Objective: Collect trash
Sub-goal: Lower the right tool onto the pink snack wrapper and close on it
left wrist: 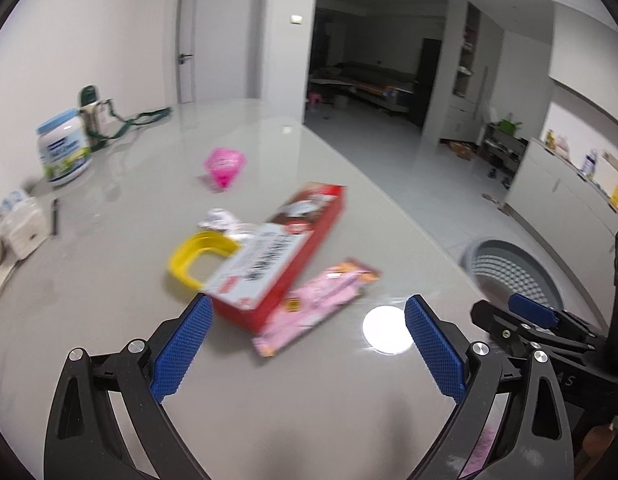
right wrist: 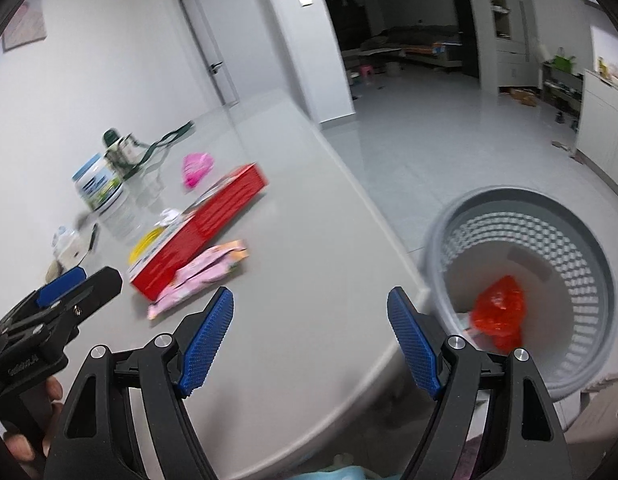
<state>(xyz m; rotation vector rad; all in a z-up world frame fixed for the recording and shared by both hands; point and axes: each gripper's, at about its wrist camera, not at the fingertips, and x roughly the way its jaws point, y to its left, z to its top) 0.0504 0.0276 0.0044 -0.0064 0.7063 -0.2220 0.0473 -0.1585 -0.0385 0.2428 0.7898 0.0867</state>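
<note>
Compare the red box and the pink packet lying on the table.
The red box is a rigid carton with depth and printed panels; the pink packet is a flat, soft wrapper. The red box looks longer and taller than the pink packet. One end of the red box lies over the yellow ring; the pink packet lies flat on the table. Both lie side by side, ungripped.

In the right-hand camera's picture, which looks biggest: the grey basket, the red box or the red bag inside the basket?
Largest to smallest as they look:
1. grey basket
2. red box
3. red bag
</note>
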